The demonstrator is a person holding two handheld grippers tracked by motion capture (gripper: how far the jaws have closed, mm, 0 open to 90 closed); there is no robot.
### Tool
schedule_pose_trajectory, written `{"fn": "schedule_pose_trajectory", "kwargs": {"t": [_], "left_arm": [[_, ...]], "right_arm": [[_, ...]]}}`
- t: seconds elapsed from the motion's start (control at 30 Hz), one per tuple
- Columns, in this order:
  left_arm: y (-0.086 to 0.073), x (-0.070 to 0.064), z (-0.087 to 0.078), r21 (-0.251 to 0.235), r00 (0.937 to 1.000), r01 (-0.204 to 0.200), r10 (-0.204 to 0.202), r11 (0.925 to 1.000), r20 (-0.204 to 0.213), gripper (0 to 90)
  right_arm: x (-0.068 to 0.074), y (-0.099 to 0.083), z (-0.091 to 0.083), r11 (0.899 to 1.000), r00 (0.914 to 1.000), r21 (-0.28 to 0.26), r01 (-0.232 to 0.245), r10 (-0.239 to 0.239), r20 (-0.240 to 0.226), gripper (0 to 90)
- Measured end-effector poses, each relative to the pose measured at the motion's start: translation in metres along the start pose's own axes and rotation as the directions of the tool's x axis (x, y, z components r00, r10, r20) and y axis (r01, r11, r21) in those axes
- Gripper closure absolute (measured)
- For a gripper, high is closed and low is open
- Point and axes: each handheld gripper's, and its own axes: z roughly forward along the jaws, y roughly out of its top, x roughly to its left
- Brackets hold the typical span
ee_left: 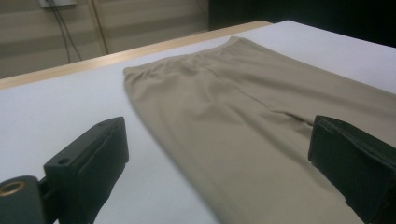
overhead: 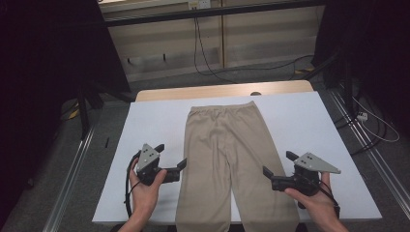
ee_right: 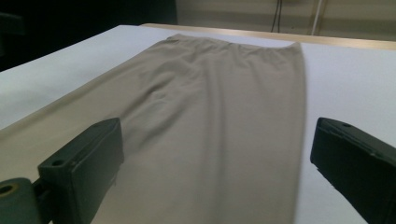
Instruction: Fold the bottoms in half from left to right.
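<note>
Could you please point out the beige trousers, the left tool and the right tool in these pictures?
beige trousers [overhead: 223, 126]: high view, upper part below the waistband.
left tool [overhead: 171, 158]: high view, midway between its open jaws.
right tool [overhead: 279, 164]: high view, midway between its open jaws.

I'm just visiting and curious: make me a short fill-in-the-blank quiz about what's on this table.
1. The beige trousers lie spread flat on a ____ table.
2. Their waistband points ____ from the person.
3. The left gripper and right gripper both have their jaws ____.

Missing words: white; away; open
</note>
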Motion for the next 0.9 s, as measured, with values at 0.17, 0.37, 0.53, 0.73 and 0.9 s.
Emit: {"fn": "schedule_pose_trajectory", "kwargs": {"t": [0.17, 0.37, 0.53, 0.73, 0.9], "left_arm": [[0.007, 0.004, 0.019, -0.004, 0.9998, 0.017, -0.017, 0.9998, 0.004, 5.6], [0.012, 0.016, 0.038, 0.018, 1.0000, -0.004, 0.004, 0.9998, -0.001, 6.5], [0.015, 0.024, 0.053, 0.051, 1.0000, 0.000, 0.000, 0.9987, 0.000, 6.3], [0.024, 0.036, 0.074, 0.075, 0.9996, -0.022, 0.023, 0.9969, -0.016, 8.6], [0.031, 0.041, 0.089, 0.070, 1.0000, 0.003, -0.003, 0.9975, 0.001, 9.6]], "right_arm": [[0.013, 0.001, 0.012, 0.999, 0.9990, 0.036, 0.015, -0.014, -0.043, 4.0], [0.035, 0.007, 0.026, 0.997, 0.9935, 0.043, 0.064, -0.060, -0.097, 5.8], [0.057, 0.017, 0.041, 0.989, 0.9823, 0.084, 0.122, -0.108, -0.153, 9.0], [0.087, 0.031, 0.066, 0.956, 0.9510, 0.184, 0.229, -0.180, -0.251, 16.0], [0.106, 0.037, 0.090, 0.941, 0.9348, 0.227, 0.252, -0.176, -0.308, 21.8]]}}
